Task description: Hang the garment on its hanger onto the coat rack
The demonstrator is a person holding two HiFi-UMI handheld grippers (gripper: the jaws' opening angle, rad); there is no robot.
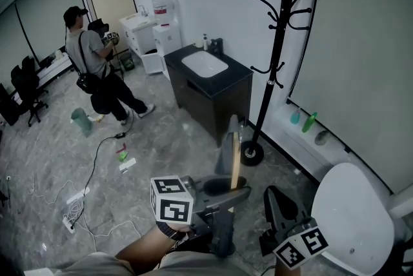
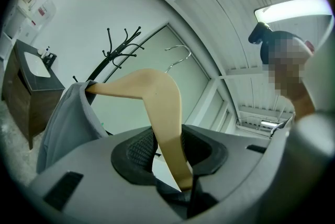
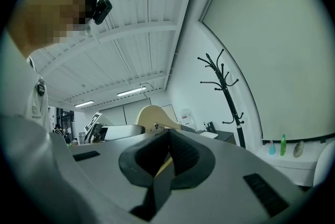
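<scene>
Head view: grey marbled floor (image 1: pixel 148 139) | coat rack (image 1: pixel 276 55) by wall | left gripper (image 2: pixel 175 165) clamps hanger (image 2: pixel 157 92) | right gripper (image 3: pixel 162 160) jaws together

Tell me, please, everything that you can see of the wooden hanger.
The hanger is pale, smooth wood, curved like shoulders, with a silver wire hook at its crest. It is held tilted in the air: the left tongs are shut on one arm, and a grey garment drapes over the other. It is not yet on the coat rack.

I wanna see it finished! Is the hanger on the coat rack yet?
Not yet. The left gripper holds the wooden hanger, apart from the coat rack.
</scene>
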